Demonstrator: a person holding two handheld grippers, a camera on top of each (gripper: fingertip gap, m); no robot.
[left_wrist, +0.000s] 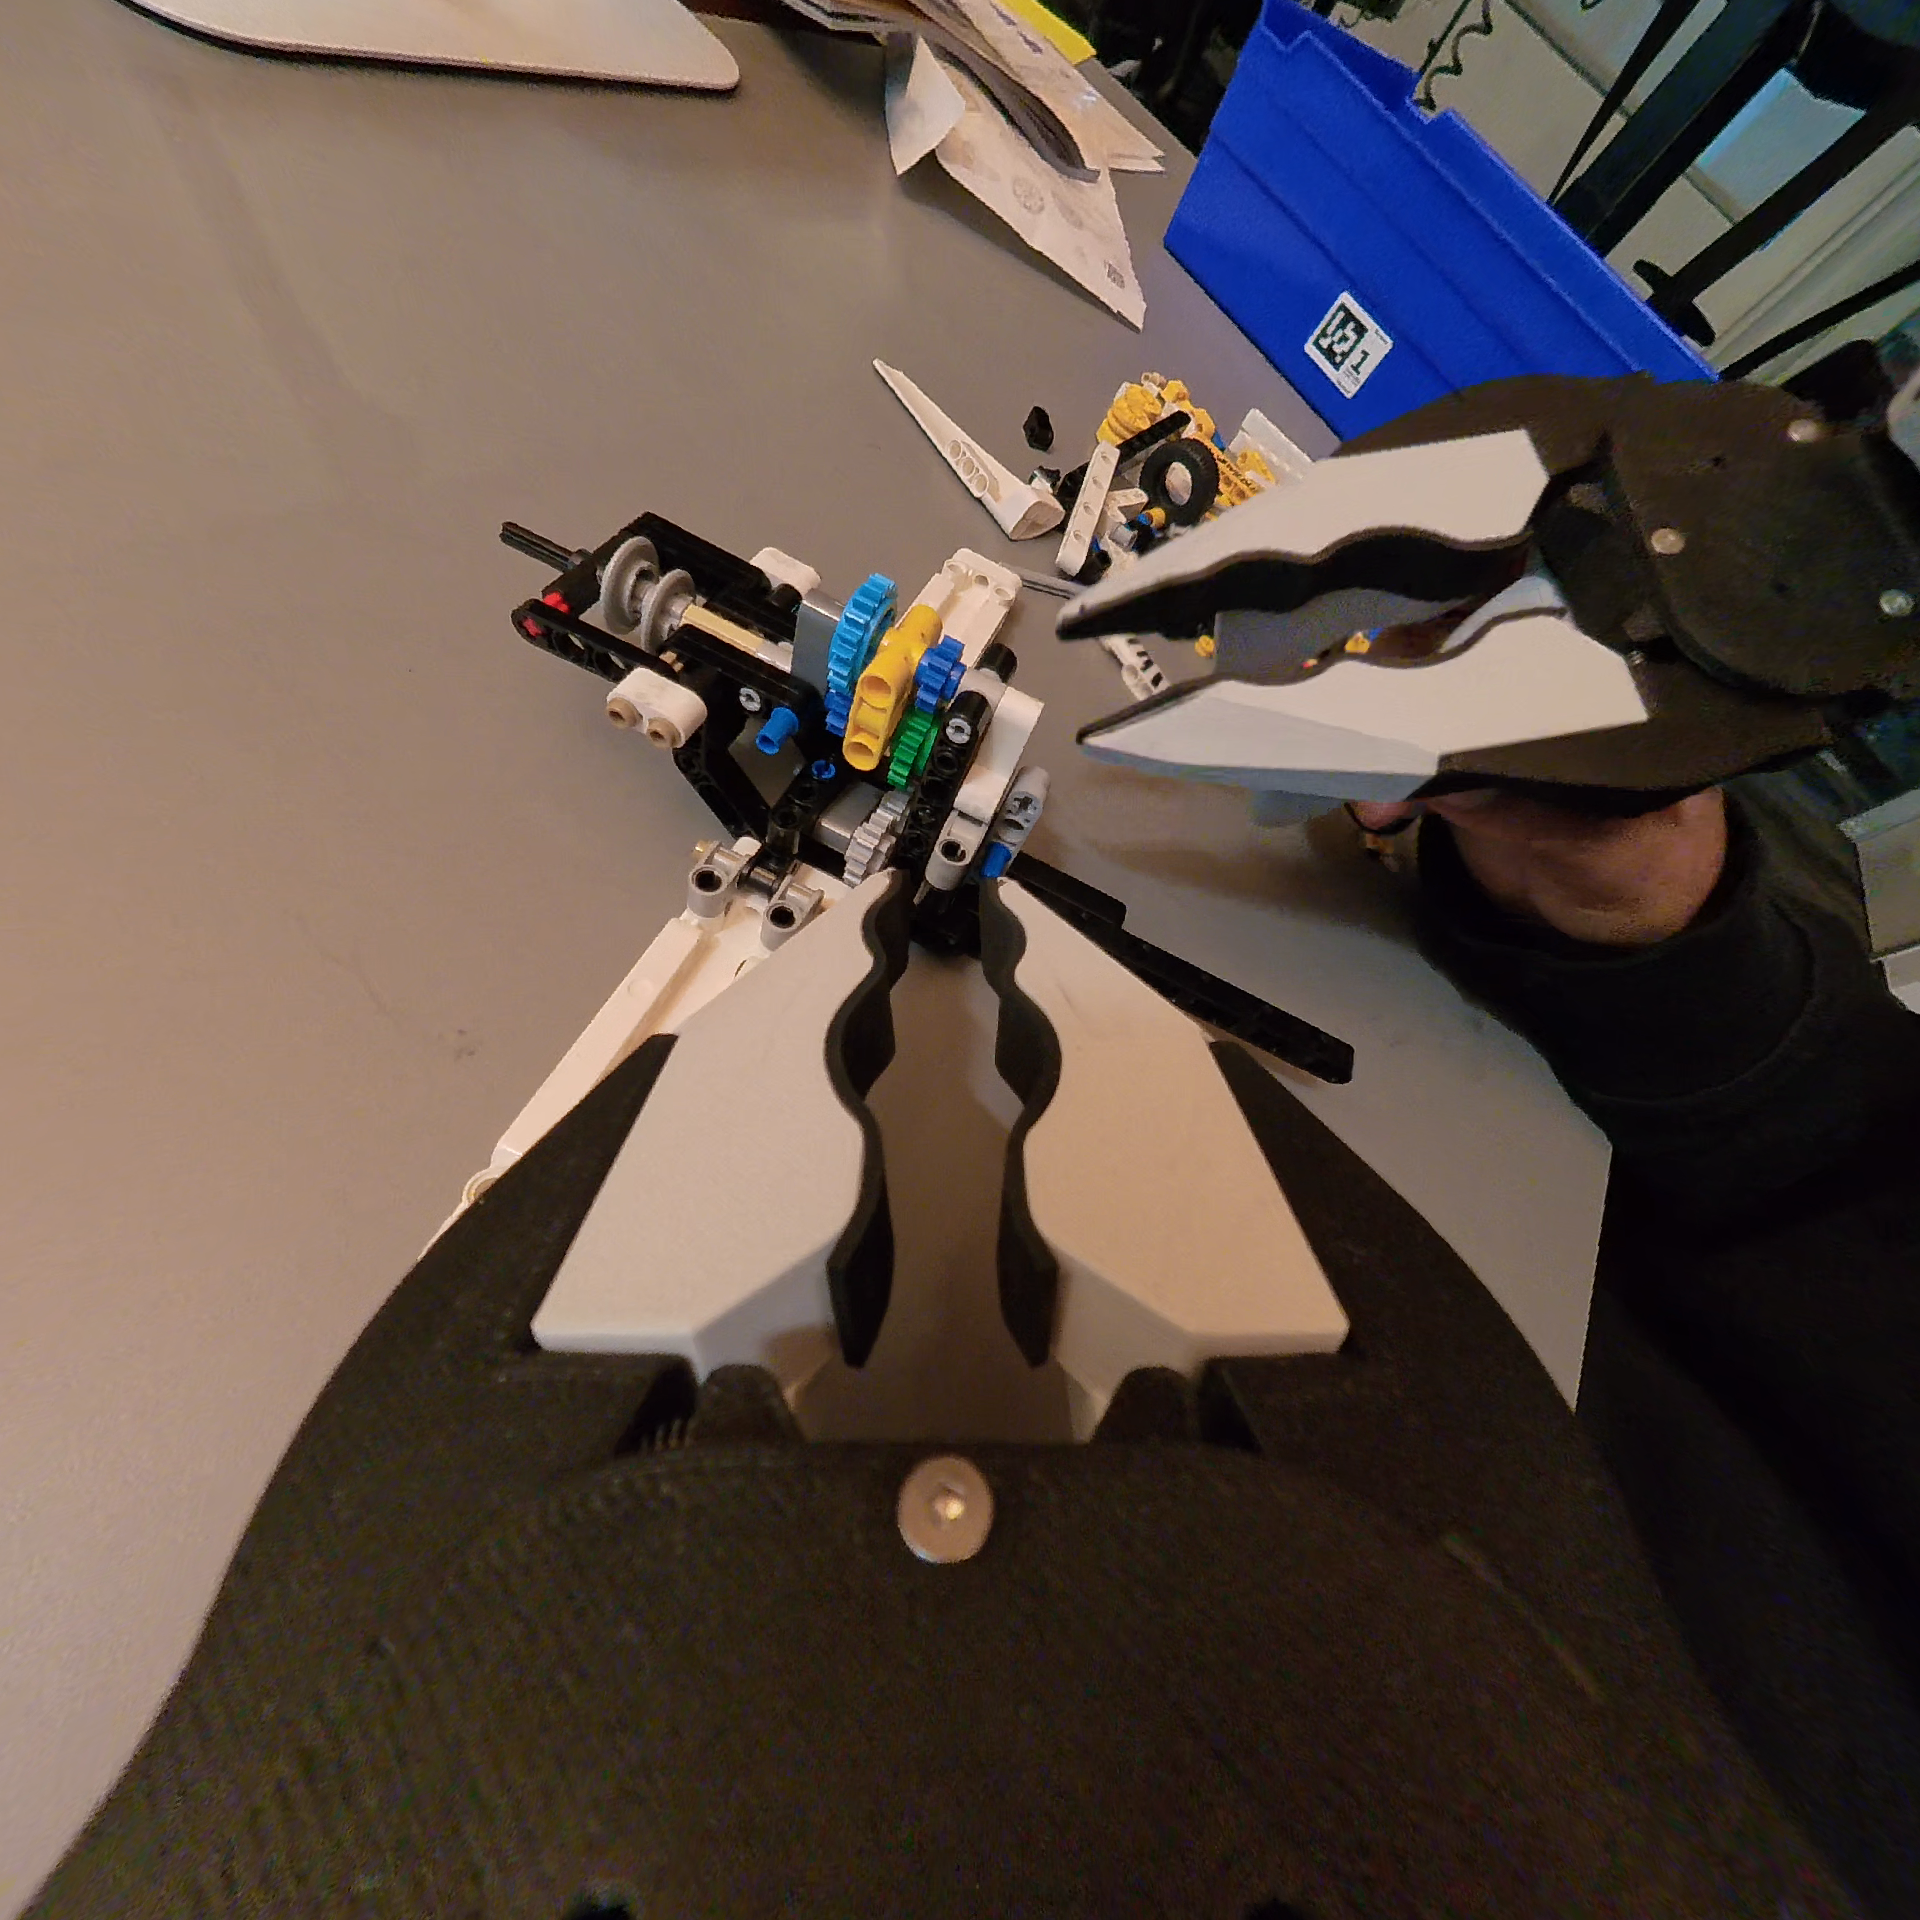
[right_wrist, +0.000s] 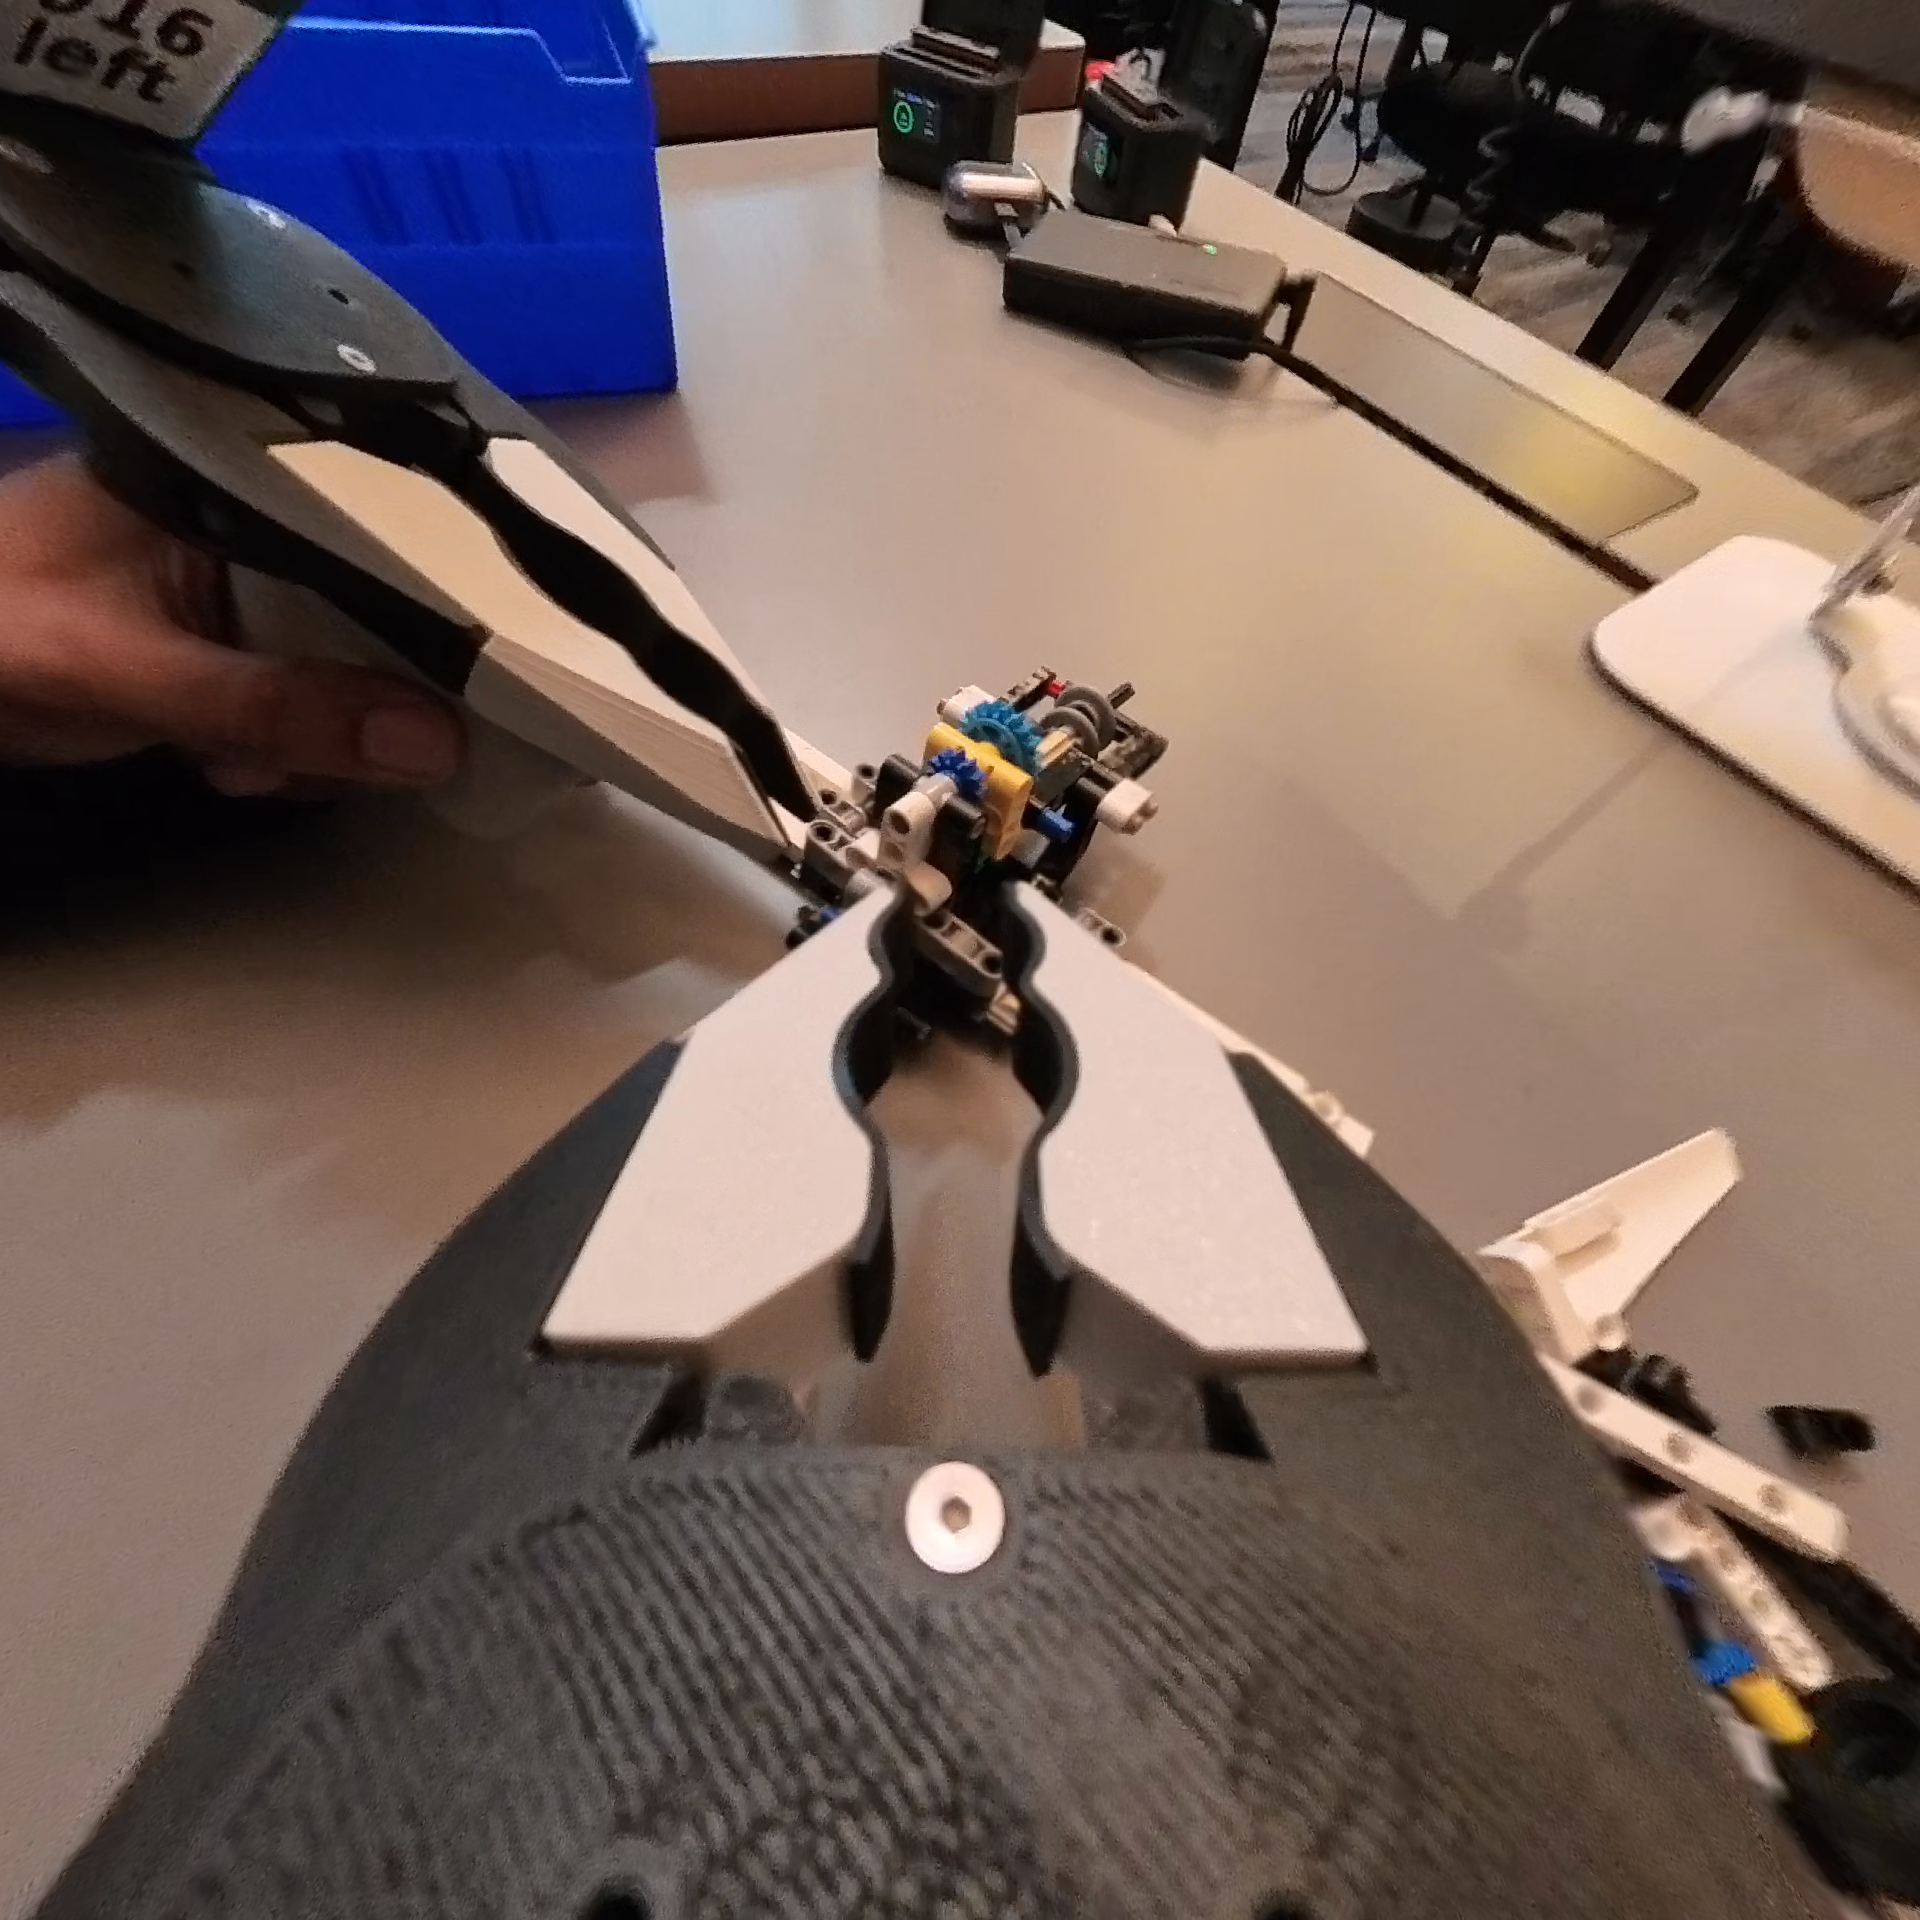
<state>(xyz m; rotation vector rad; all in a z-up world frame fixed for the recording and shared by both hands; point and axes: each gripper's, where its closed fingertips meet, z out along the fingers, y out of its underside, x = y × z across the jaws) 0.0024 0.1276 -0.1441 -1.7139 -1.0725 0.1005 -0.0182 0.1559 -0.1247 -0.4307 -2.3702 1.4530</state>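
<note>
Left wrist view. Found the left gripper (left_wrist: 940, 904) with its jaws clamped on a black part at the near end of the brick model (left_wrist: 873, 707), gears and yellow connector just beyond the tips. Noted the right gripper (left_wrist: 1070, 681) just beside the model's right flank, jaws a little apart and gripping nothing, carried by a hand (left_wrist: 1590, 862) in a dark sleeve. Saw the model resting on the grey worktop (left_wrist: 312, 520), long white panel and black beam trailing back under the left jaws. Farther off, spotted a white wing piece (left_wrist: 966, 457), a heap of loose pieces (left_wrist: 1164, 468), folded papers (left_wrist: 1039, 156) and a blue bin (left_wrist: 1403, 229). From the right wrist view, made out a black power brick (right_wrist: 1143, 270), a white stand base (right_wrist: 1745, 665), and dim furniture behind.
</note>
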